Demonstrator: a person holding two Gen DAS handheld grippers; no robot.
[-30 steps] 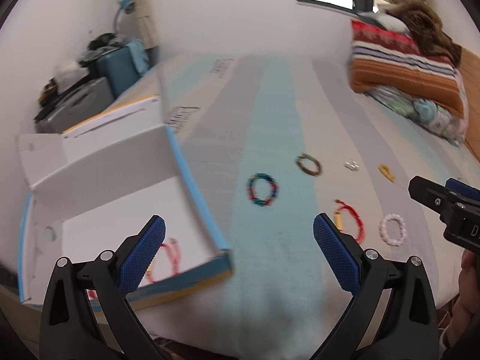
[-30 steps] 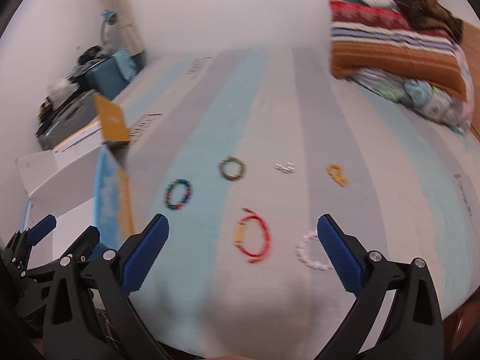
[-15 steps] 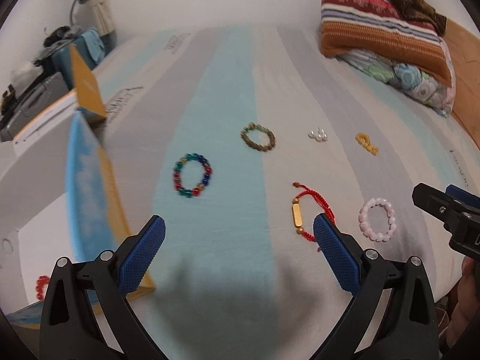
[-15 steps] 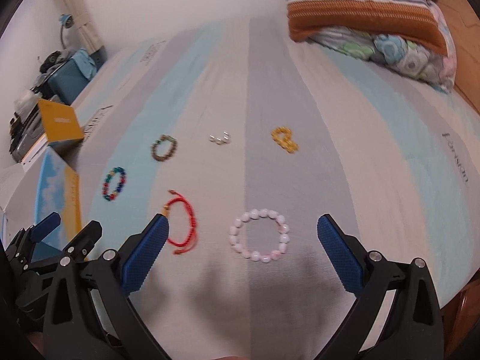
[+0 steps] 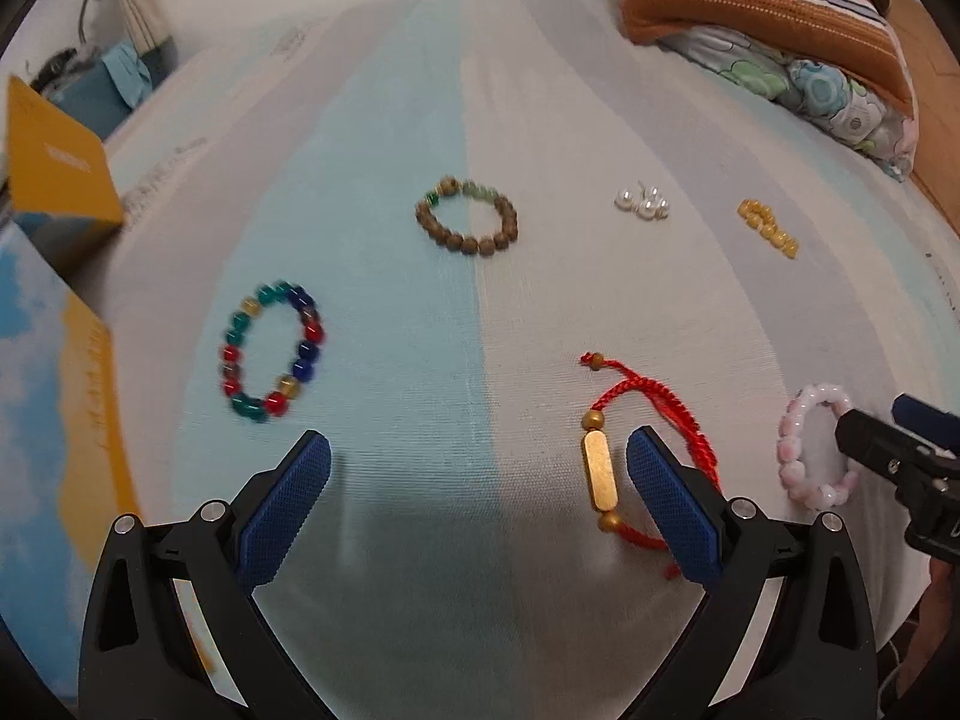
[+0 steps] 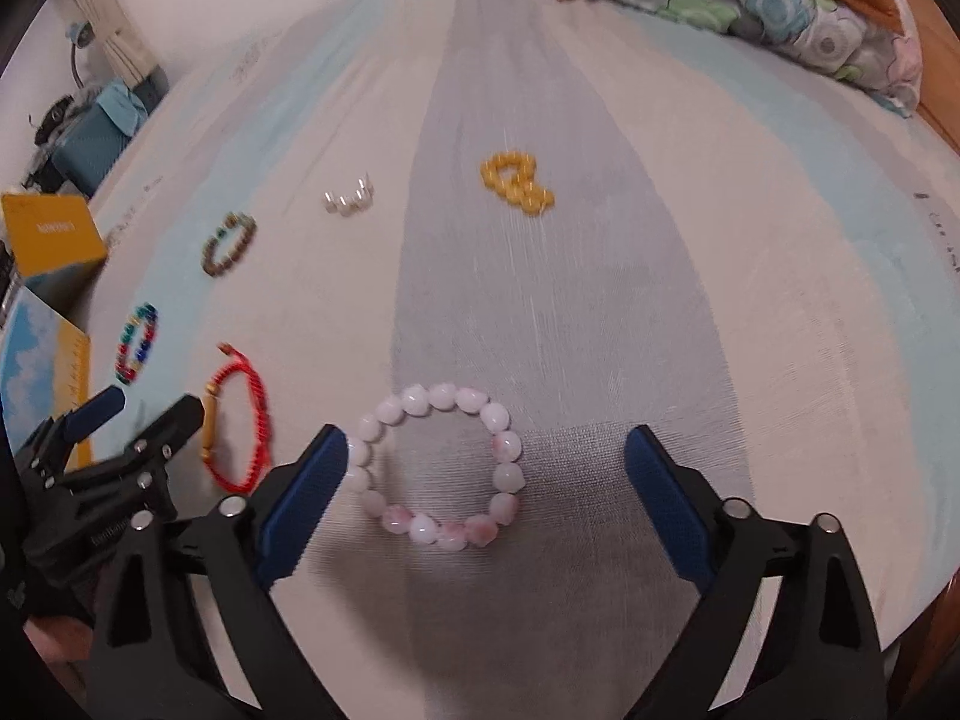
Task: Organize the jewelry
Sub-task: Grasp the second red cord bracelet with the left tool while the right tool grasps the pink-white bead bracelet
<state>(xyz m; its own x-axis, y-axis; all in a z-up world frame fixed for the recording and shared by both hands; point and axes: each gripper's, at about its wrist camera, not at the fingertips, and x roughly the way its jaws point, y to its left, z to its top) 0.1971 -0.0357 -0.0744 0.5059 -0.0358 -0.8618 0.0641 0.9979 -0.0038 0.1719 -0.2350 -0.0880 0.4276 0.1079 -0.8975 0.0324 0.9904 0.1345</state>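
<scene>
Right gripper (image 6: 485,461) spread, jaws just been closing around pink bead bracelet (image 6: 441,468), not gripping. Left gripper (image 5: 478,468) spread, empty; its right finger hides part of red cord bracelet (image 5: 651,420). Yellow-blue box (image 5: 54,324) cut off left.

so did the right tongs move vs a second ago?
Yes. The right tongs came down toward the pink bracelet, which now lies between its open jaws; earlier the red cord bracelet lay there. The jaws have just been closing slightly.

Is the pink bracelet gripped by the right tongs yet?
No. The pink bracelet lies flat on the bed between the open right tongs, which have just been closing.
</scene>
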